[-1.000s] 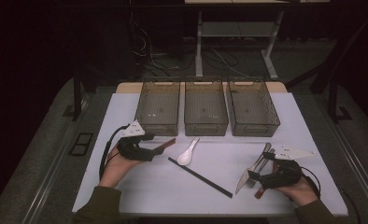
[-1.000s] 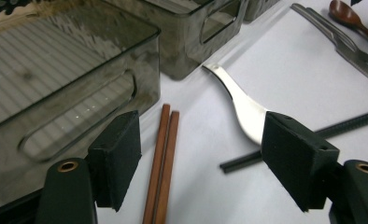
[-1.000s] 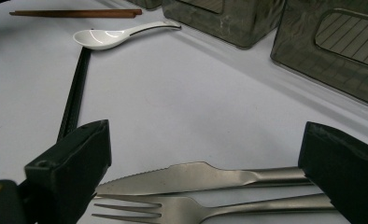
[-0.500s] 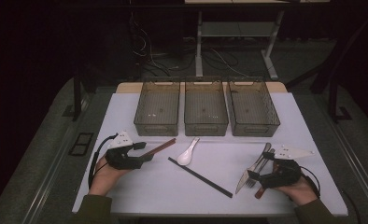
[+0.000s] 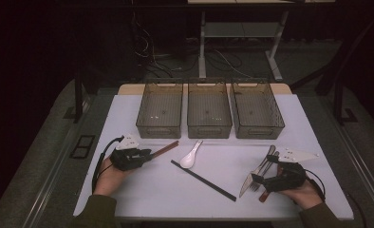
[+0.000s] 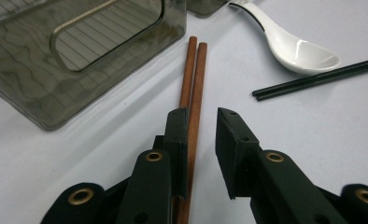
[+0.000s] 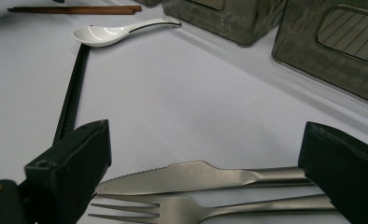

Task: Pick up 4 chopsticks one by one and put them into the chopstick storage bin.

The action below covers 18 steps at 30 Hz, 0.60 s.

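In the high view the left gripper has drawn nearer and leftward, its jaws lately closing around the pair of reddish-brown wooden chopsticks lying near the leftmost grey bin; a pickup looks imminent. In the left gripper view, one pad touches the slender, straight sticks; a gap remains. The right gripper stands wide over a steel knife.

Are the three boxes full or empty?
Empty. All three grey boxes show bare bottoms from above; nothing lies inside.
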Motion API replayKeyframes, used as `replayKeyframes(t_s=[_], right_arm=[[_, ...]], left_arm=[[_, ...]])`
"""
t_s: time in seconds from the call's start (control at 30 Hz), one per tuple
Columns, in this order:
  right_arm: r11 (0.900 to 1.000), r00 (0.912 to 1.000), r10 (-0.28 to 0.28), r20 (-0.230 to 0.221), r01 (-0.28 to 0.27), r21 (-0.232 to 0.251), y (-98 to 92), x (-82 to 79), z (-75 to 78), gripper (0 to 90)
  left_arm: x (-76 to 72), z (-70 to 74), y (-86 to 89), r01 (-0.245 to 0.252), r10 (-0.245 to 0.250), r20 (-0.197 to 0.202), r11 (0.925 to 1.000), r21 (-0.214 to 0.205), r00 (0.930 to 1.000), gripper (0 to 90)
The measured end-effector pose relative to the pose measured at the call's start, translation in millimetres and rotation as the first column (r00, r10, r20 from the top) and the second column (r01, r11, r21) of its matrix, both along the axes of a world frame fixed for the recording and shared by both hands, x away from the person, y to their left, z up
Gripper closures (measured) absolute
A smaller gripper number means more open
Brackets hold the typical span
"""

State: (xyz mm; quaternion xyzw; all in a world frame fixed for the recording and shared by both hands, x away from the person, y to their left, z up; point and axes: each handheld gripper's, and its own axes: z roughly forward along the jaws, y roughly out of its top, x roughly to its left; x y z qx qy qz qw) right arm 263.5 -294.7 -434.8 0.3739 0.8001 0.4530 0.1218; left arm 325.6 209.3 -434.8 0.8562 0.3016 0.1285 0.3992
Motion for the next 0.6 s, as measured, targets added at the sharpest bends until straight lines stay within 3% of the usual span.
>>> replayKeyframes(t_s=[0.07, 0.6], right_arm=[[1.0, 1.0, 0.0, -0.005, 0.0, 0.0, -0.1, 0.3, 0.0, 2.5], [1.0, 1.0, 0.005, -0.006, -0.005, -0.001, 0.2, 0.5, -0.5, 2.5]], left_arm=[[1.2, -1.3, 0.1, 0.008, -0.008, -0.009, 0.9997, 0.022, 0.9999, 75.0], [6.5, -7.4, -1.0, 0.015, -0.014, -0.017, 0.9982, 0.057, 0.9998, 78.6]])
